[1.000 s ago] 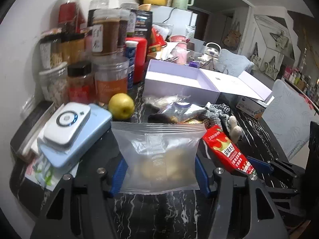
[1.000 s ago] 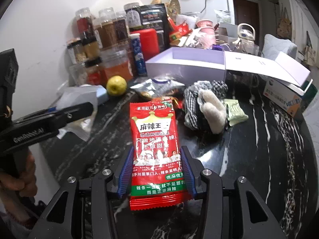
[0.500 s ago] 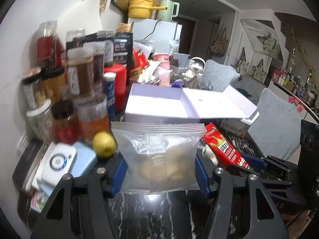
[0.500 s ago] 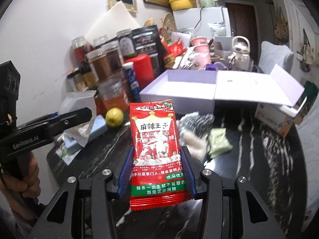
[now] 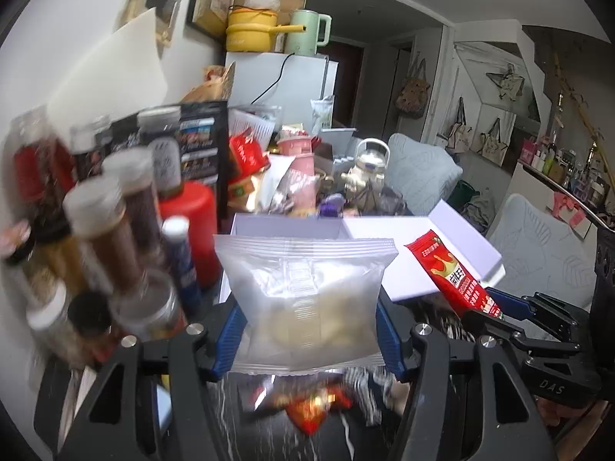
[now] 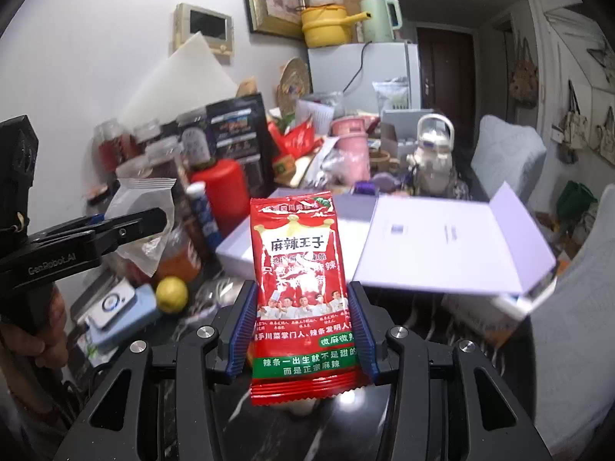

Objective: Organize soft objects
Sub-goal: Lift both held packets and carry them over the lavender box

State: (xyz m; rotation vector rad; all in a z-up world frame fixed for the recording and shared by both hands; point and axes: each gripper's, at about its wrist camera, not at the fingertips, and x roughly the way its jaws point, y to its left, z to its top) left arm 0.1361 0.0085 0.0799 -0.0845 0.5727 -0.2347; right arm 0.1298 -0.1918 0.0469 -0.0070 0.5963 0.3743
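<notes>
The black, white-veined marble table [image 6: 269,430] stands in a cluttered room, crowded with spice jars [image 5: 103,223] and an open, matte lavender box [image 6: 442,246]. The left gripper [image 5: 307,330] clamps a frosted plastic pouch [image 5: 307,292] above the table; the right gripper [image 6: 303,326] clamps a glossy red snack packet [image 6: 300,269], upright, before the box.

- We see a clear bag [image 5: 303,299] with pale yellow bits inside.
- The snack pack [image 6: 301,292] is bright red with a green stripe and white words.
- The box [image 6: 434,246] is light purple.
- The lemon [image 6: 172,294] is yellow.
- The desk [image 6: 269,434] is black with white streaks.
- The pot [image 6: 326,25] is yellow.
</notes>
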